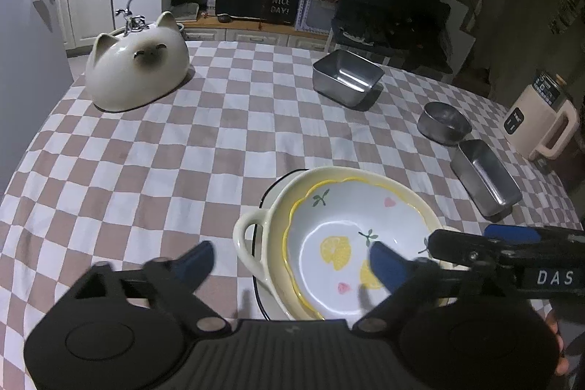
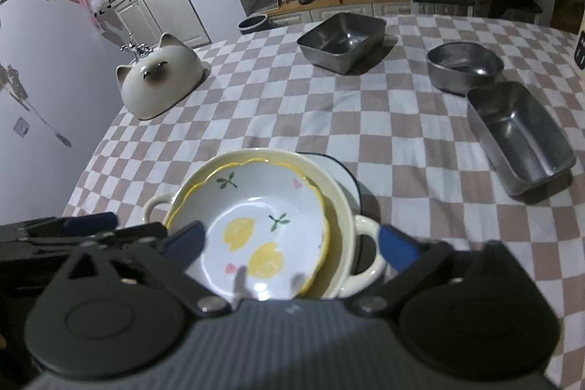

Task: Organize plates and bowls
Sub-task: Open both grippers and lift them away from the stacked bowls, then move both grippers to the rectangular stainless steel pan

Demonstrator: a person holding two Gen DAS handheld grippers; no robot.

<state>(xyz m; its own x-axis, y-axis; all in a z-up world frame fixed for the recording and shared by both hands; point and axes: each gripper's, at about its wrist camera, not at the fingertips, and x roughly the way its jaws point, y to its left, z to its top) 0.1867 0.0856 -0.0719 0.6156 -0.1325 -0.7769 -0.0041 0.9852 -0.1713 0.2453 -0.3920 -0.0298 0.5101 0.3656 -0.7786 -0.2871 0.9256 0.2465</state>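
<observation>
Bowls nested, 3 ceramic (image 2: 263,225), 3 steel containers (image 2: 343,41), 1 cat-face dish (image 2: 161,79), both jaws released.

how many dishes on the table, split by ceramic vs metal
ceramic: 4 – cat bowl, lemon bowl, cream handled bowl, white plate at the bottom of the stack
metal: 3 – square tin, round bowl, long tin
total: 7

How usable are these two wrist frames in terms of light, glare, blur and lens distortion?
Left wrist view: dim room, strong fisheye bending of the checkered tablecloth; left gripper fingertips slightly smeared; lemon bowl readable. Right wrist view: same dimness, dark corners; small glare spots inside the lemon bowl; the stainless loaf pan shows soft reflections; right gripper open, tips soft.
</observation>
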